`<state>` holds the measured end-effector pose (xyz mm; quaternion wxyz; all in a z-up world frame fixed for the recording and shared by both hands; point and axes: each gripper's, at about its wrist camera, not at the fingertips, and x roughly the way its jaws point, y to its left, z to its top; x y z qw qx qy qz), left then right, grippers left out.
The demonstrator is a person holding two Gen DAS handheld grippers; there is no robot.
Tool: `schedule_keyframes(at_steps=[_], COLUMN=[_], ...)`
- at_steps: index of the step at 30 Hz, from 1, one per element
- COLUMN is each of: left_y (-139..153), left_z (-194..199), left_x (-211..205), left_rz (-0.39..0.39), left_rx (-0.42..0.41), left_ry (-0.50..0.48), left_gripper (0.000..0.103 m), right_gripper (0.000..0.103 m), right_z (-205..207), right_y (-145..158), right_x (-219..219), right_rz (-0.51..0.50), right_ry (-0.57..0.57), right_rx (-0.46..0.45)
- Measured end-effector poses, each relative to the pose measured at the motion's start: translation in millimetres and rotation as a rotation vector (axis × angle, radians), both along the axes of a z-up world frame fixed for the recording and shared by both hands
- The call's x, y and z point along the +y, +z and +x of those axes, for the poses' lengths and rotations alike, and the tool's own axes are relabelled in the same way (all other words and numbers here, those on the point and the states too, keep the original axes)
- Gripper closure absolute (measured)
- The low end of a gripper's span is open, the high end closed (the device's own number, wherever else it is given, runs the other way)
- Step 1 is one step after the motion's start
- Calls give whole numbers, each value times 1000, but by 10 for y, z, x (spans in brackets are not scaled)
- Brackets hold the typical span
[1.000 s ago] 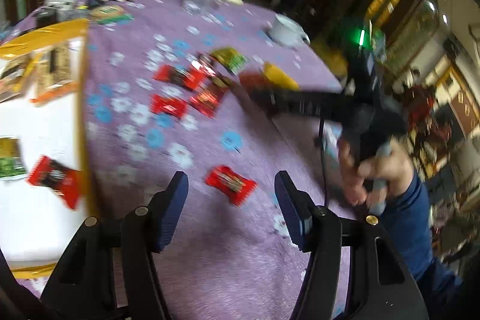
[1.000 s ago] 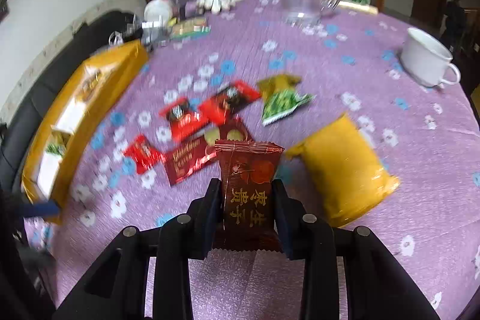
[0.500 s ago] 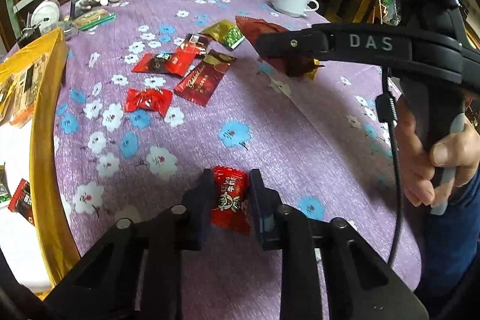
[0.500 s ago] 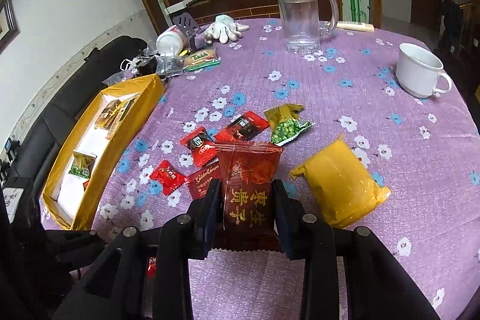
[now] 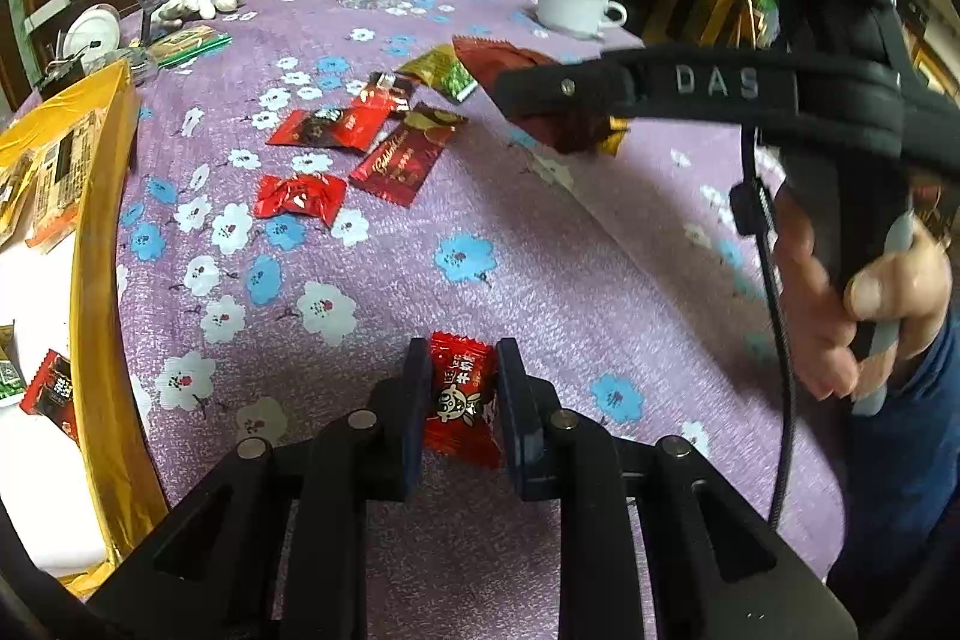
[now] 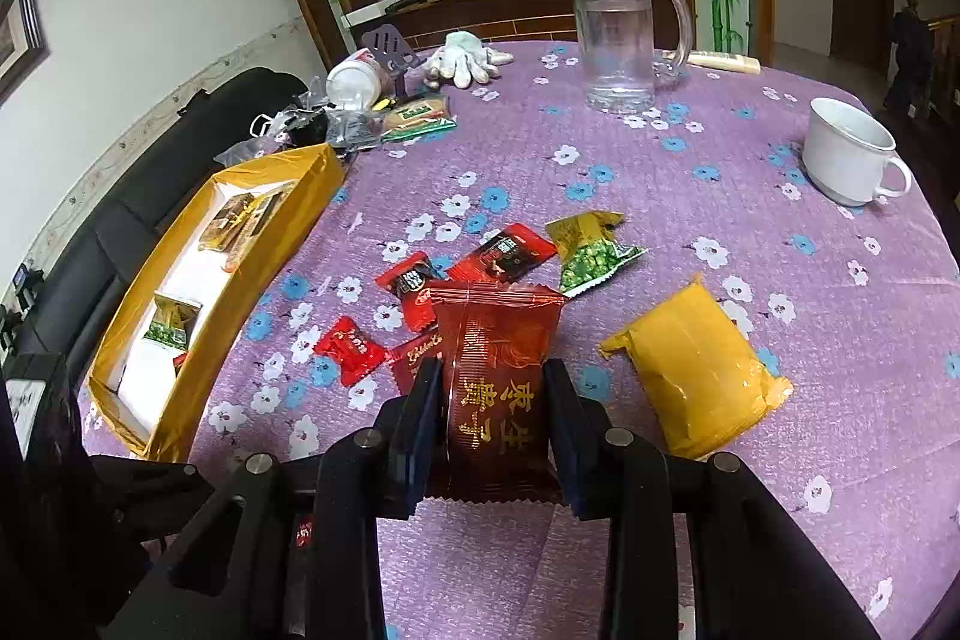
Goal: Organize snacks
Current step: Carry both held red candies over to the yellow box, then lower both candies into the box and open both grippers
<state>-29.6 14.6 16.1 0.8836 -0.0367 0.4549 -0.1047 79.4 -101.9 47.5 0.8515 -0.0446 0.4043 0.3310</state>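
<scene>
My left gripper (image 5: 459, 403) is shut on a small red candy (image 5: 462, 400) just above the purple flowered tablecloth (image 5: 540, 268). My right gripper (image 6: 492, 400) is shut on a dark red snack packet with gold characters (image 6: 495, 376); in the left wrist view that right gripper (image 5: 558, 100) reaches in from the right with the dark red snack packet (image 5: 498, 58), held by a person's hand (image 5: 852, 304). Several loose snacks lie mid-table: red candies (image 6: 351, 349), a green packet (image 6: 591, 253), a yellow pack (image 6: 696, 370). A gold-rimmed box (image 6: 240, 292) with snacks inside stands at the left.
A glass mug (image 6: 618, 40) and a white cup (image 6: 849, 160) stand at the far side of the table. A white glove (image 6: 462, 55), a lid and small clutter (image 6: 360, 106) sit at the back left, beside a black sofa (image 6: 120, 232).
My left gripper came down over the small red candy and its jaws shut on it. The right gripper kept still with its dark red packet.
</scene>
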Motion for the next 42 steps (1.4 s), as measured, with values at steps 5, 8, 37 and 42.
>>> schedule_keyframes(at_steps=[5,8,37,42], left_y=[100,179,670,659], left_z=[-15,-18,-356,-408], left_x=[70,132,1270,1485], left_rz=[-40,-63,-209,-221], left_rx=[-24,-44,-201,-213], left_ry=[23,37,257,298], left_gripper=[85,85,84,84], right_gripper=[68,68,69,69], right_z=[-96,-165,-426,-652], right_y=[71,95,283,359], right_x=[41,89,422,758], right_rz=[37,42,126,159], right_ry=[43,70,128,183], right_rx=[-28,-45,-6,-4])
